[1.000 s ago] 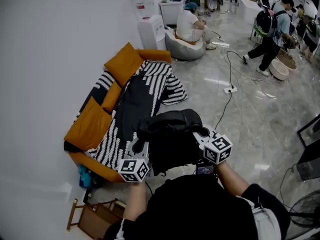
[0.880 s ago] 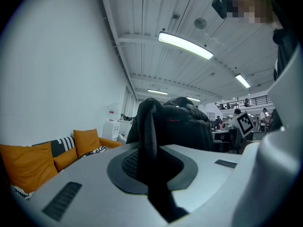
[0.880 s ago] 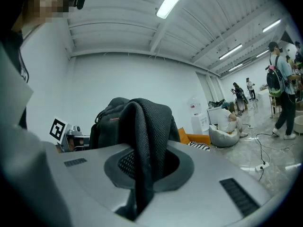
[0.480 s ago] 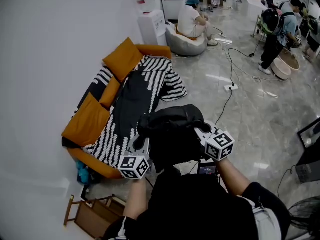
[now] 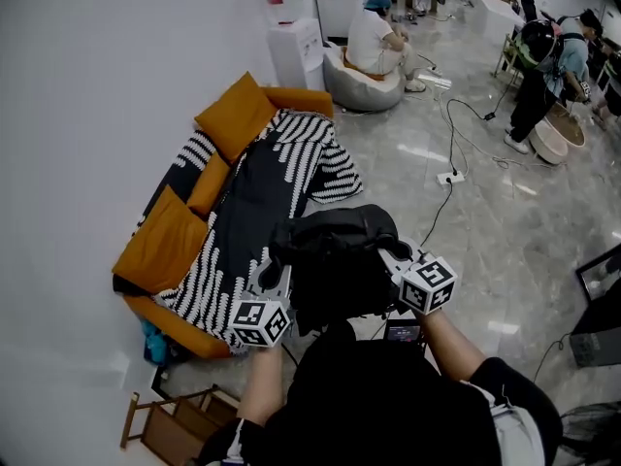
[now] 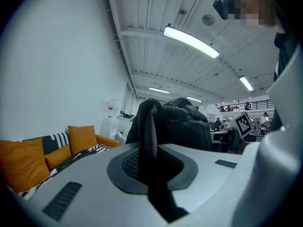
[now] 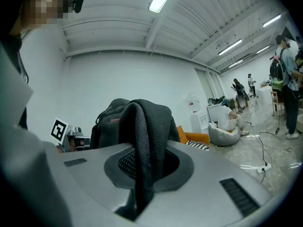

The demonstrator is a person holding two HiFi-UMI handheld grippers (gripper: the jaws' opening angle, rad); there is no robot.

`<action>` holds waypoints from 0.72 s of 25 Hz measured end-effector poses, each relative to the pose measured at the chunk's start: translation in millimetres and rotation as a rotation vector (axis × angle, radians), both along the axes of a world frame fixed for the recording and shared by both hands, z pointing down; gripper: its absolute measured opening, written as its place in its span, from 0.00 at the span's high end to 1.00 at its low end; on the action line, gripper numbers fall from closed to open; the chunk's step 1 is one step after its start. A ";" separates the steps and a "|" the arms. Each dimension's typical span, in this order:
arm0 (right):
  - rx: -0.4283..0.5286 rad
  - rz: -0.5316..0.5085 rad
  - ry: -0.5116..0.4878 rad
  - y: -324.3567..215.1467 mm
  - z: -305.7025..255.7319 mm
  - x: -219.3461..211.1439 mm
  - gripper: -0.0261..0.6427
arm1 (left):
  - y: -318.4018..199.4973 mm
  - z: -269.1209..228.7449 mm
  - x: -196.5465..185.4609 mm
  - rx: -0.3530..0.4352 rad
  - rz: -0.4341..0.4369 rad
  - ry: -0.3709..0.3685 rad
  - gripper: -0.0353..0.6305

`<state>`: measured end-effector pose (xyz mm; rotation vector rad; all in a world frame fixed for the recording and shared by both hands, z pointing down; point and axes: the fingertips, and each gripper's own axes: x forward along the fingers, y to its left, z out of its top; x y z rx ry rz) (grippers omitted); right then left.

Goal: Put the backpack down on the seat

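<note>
The black backpack (image 5: pixel 335 265) hangs in the air between my two grippers, over the floor just right of the sofa's near end. My left gripper (image 5: pixel 275 275) is shut on one shoulder strap (image 6: pixel 150 141), which runs down between its jaws. My right gripper (image 5: pixel 396 257) is shut on the other mesh strap (image 7: pixel 144 136). The bag's body (image 6: pixel 182 124) fills the middle of the left gripper view and shows behind the strap as a dark bulk (image 7: pixel 110 119) in the right gripper view. The orange sofa (image 5: pixel 179 333), its seat covered by a black-and-white striped blanket (image 5: pixel 247 207), lies to the left.
Orange cushions (image 5: pixel 238 116) line the sofa's back by the white wall. A wooden stool (image 5: pixel 170 425) stands at my lower left. A cable with a power strip (image 5: pixel 448 176) crosses the floor. A person sits on a beanbag (image 5: pixel 361 87) beside a water dispenser (image 5: pixel 296 54); others stand far right.
Both grippers keep their hold on the straps. The backpack has stayed between them while the view shifted a little toward the sofa. The person at the far right has walked further right.
</note>
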<state>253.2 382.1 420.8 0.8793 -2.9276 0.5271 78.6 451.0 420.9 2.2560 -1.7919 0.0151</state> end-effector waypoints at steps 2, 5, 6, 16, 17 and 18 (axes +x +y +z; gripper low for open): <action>0.002 -0.011 0.005 -17.2 2.4 -7.2 0.89 | -17.4 1.3 -7.6 -0.001 -0.005 0.007 0.88; 0.005 -0.019 0.021 -42.0 4.4 -16.8 0.89 | -42.9 2.2 -18.1 -0.003 -0.008 0.013 0.88; 0.004 -0.016 0.021 -50.8 4.2 -19.8 0.89 | -52.0 2.0 -21.3 -0.004 -0.006 0.013 0.88; 0.011 0.014 0.014 -137.8 -4.3 -64.0 0.89 | -140.0 -4.9 -65.8 -0.001 0.038 0.022 0.88; 0.010 0.018 0.010 -145.8 -5.2 -68.8 0.89 | -148.4 -5.8 -70.4 0.000 0.044 0.022 0.88; 0.008 0.022 0.006 -153.5 -6.0 -73.2 0.89 | -156.4 -6.4 -74.7 0.001 0.050 0.023 0.88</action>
